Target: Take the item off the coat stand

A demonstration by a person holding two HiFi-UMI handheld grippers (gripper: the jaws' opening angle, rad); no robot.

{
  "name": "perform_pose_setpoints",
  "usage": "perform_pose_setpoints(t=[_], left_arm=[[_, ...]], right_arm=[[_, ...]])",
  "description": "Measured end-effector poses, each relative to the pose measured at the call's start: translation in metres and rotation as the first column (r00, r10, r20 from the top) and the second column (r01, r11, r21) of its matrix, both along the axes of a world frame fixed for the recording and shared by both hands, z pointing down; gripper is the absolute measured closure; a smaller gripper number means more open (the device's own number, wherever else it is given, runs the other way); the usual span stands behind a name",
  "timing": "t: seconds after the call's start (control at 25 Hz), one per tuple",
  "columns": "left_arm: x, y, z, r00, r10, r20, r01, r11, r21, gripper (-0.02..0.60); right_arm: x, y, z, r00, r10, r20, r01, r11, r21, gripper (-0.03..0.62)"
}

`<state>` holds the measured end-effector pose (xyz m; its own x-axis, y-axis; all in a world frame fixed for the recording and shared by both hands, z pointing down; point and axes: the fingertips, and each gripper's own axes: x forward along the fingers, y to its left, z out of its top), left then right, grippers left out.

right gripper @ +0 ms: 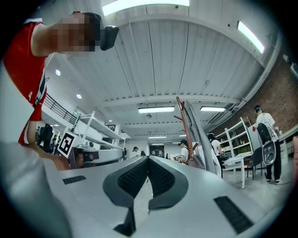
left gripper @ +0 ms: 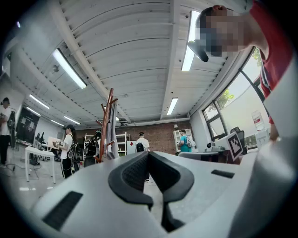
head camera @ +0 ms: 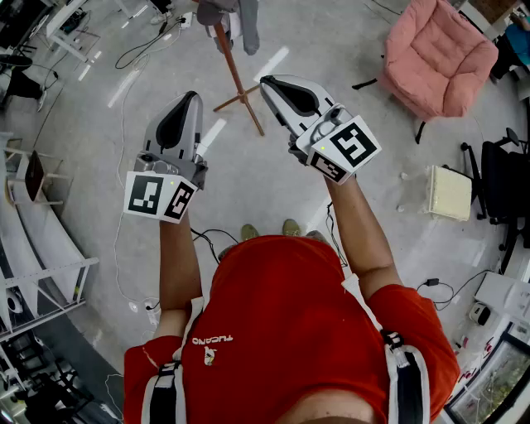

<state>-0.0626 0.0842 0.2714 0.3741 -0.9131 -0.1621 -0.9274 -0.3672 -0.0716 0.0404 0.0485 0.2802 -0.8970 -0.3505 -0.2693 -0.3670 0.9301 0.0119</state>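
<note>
A wooden coat stand (head camera: 236, 79) rises from the grey floor ahead of me, with a grey garment (head camera: 242, 18) hanging from its top. My left gripper (head camera: 192, 98) and right gripper (head camera: 267, 83) are held up side by side, short of the stand and apart from it. Both have their jaws shut with nothing between them. In the left gripper view the stand (left gripper: 108, 122) and its grey garment (left gripper: 113, 135) are left of the shut gripper (left gripper: 148, 153). In the right gripper view the stand (right gripper: 184, 124) and garment (right gripper: 201, 137) are right of the shut gripper (right gripper: 148, 159).
A pink armchair (head camera: 440, 56) sits at the right, with a cream cushion (head camera: 450, 192) and a black office chair (head camera: 507, 178) nearer. White shelving (head camera: 45, 248) and a small table (head camera: 35, 175) line the left. Cables (head camera: 141, 45) trail over the floor. People stand in the background (left gripper: 68, 148).
</note>
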Motion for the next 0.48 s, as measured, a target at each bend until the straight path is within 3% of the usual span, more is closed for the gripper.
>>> perform_pose_setpoints(t=[0.48], left_arm=[[0.027, -0.025, 0.012, 0.998, -0.066, -0.007, 0.066, 0.998, -0.020, 0.572]], right_arm=[[0.031, -0.030, 0.007, 0.999, -0.046, -0.009, 0.047, 0.999, 0.003, 0.569]])
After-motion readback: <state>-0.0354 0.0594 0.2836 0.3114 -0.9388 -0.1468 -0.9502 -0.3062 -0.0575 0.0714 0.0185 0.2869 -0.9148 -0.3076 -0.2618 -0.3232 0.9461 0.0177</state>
